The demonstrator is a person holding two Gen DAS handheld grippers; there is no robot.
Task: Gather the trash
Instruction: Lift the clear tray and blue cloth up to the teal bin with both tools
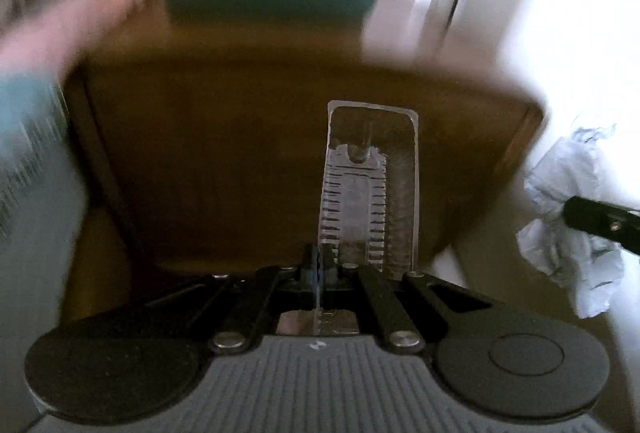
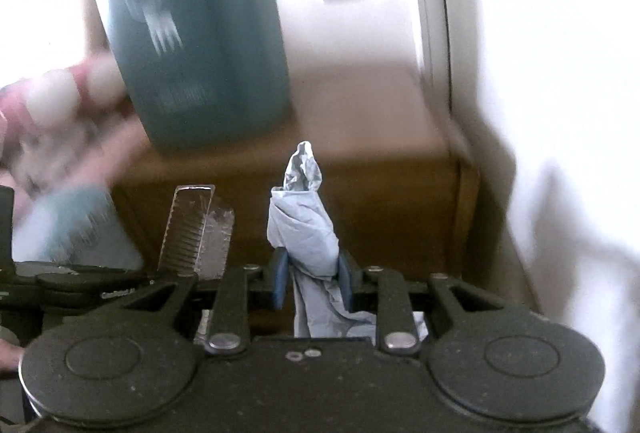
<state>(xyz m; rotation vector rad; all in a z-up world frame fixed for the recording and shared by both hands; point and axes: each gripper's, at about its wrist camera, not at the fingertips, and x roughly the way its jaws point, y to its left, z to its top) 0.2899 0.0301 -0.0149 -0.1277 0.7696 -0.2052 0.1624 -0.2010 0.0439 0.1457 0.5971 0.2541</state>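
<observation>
Clear plastic packaging (image 1: 370, 189) stands pinched edge-on in the left gripper (image 1: 319, 265), long axis pointing forward. The right gripper (image 2: 313, 281) clamps crumpled pale-blue paper (image 2: 304, 221). Ahead of both lies the wooden cabinet (image 2: 392, 209) with a teal box (image 2: 200, 33); no bin shows.

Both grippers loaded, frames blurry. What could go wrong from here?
1. The left gripper pinches the clear plastic tray only at its near edge; most of it sticks out forward, so a swing may twist it loose.
2. The right gripper is shut on crumpled blue paper; it is soft and hangs below the fingers, so it might slip.
3. The two loads sit close together and could snag.
</observation>
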